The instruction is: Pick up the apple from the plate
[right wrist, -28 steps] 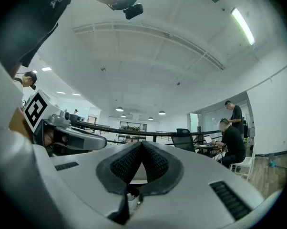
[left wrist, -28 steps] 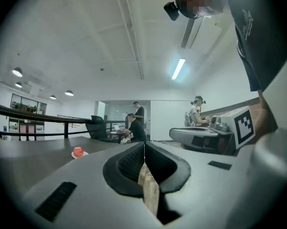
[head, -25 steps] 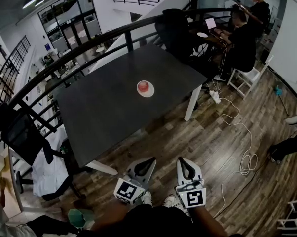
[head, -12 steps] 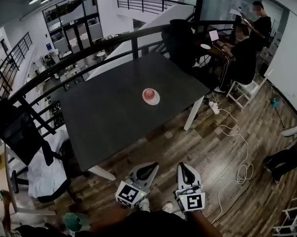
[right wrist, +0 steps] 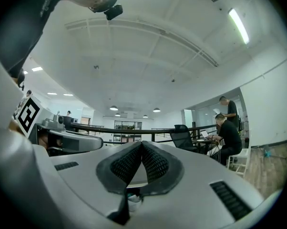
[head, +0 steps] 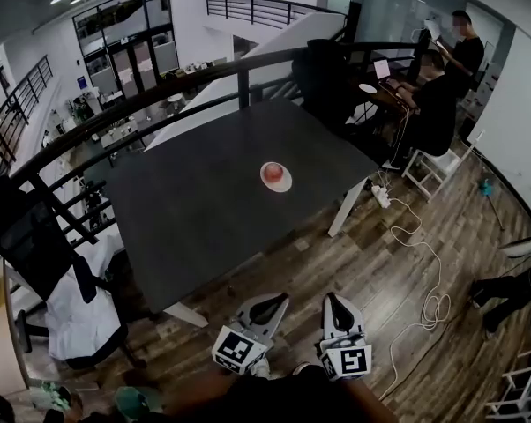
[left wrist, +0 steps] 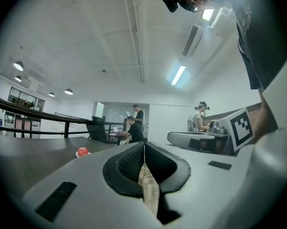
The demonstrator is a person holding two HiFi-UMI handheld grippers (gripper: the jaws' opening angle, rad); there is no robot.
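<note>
A red apple [head: 272, 173] rests on a small white plate [head: 282, 184] near the middle of a dark table [head: 195, 201]. Both grippers hang low in the head view, over the wood floor and short of the table's near edge, far from the plate. My left gripper [head: 271, 300] is shut, its jaws meeting at the tips with nothing between them. My right gripper [head: 334, 300] beside it is also shut and empty. In the left gripper view the apple [left wrist: 82, 151] shows small and far off to the left of the closed left gripper [left wrist: 144, 145]. The right gripper view shows only the closed right gripper [right wrist: 142, 143].
A black railing [head: 160, 104] runs behind the table. A black office chair [head: 36, 245] with white cloth stands at the left. Two people work at a desk [head: 380, 86] at the back right, near a white chair [head: 437, 161]. White cables [head: 424, 263] lie on the floor.
The table and the plate with the apple have drifted right and slightly lower in the head view, and look a little nearer. Both grippers stay shut and side by side.
</note>
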